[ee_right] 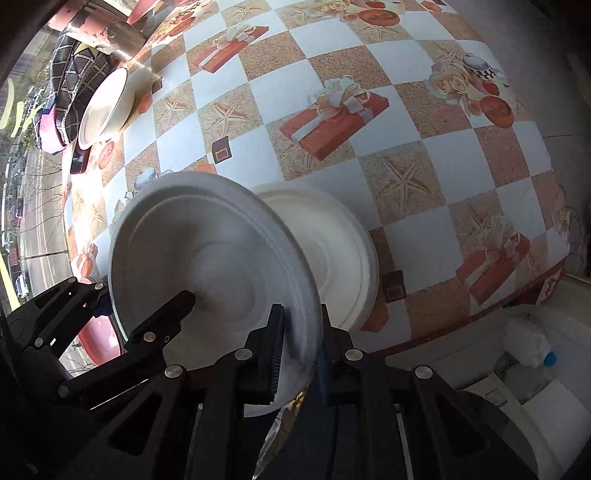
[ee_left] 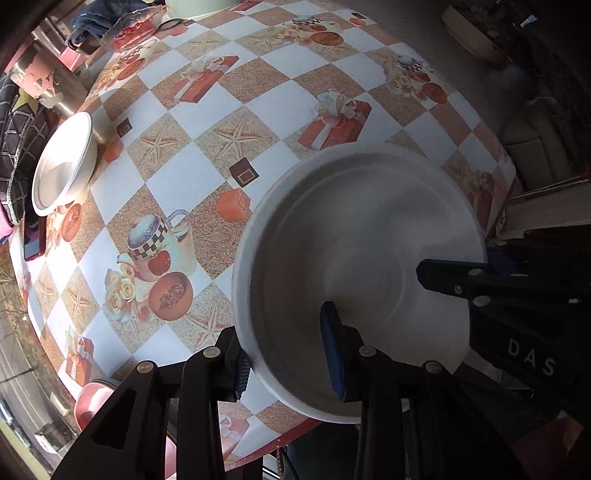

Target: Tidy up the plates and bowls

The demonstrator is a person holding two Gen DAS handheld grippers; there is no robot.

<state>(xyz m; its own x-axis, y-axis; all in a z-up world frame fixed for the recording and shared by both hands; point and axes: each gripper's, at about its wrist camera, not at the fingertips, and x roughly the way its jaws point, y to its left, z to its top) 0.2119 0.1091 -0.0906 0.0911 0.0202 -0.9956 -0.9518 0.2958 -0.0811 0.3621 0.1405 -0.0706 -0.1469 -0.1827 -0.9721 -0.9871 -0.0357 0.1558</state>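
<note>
Left wrist view: my left gripper [ee_left: 288,354] and right gripper [ee_right: 299,350] each pinch, I think, one plate [ee_left: 354,258] rim, lifted near the tabletop's [ee_left: 184,110] edge; next, stacking.

**Daylight from the left, blur on the plate**

Daylight is falling from the left, glaring off the metal pot [ee_right: 110,33] and washing out the tablecloth [ee_right: 424,155] near it. The white plate [ee_left: 354,258] is smearing with motion blur. Fisheye distortion is bending the table's edges, and the corners are fading to black. The floor at the right is lying dim.
</note>
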